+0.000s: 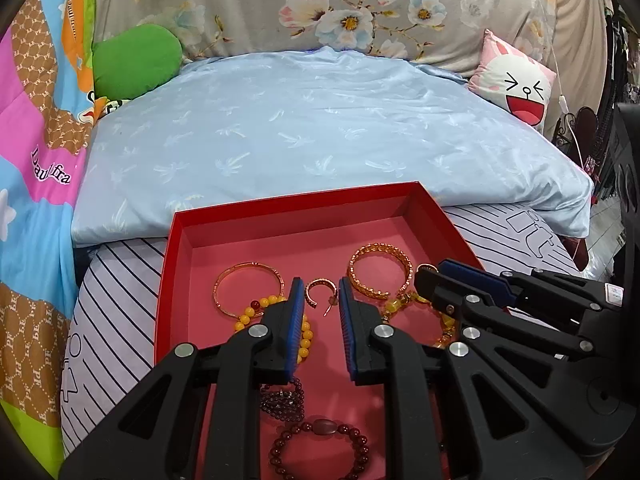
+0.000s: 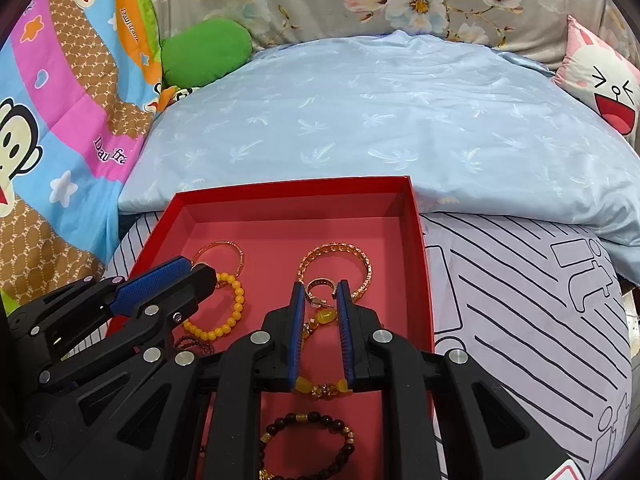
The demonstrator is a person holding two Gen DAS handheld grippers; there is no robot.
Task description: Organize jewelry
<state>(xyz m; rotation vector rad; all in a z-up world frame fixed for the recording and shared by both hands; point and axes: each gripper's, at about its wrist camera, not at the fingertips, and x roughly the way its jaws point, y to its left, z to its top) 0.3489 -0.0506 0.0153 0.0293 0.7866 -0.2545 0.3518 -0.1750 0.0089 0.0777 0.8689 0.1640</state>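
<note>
**Two grippers over a red jewelry tray**

A red tray [image 1: 224,216] on a bed holds bangles and bead bracelets; the left gripper [image 1: 319,292] hangs spread around a small gold hoop earring [image 1: 318,290]; the right gripper [image 2: 319,294], also spread, brackets another hoop earring [image 2: 318,289]; to grip well, lower squarely and close gently on the thin hoop.

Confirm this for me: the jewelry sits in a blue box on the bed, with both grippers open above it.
Not quite. The box is red, not blue; both wrist views show its red walls and pinkish floor. The rest holds: the jewelry, such as the gold bangle and the yellow bead bracelet, lies inside it on the bed, and the left gripper and right gripper are both open above it.
</note>
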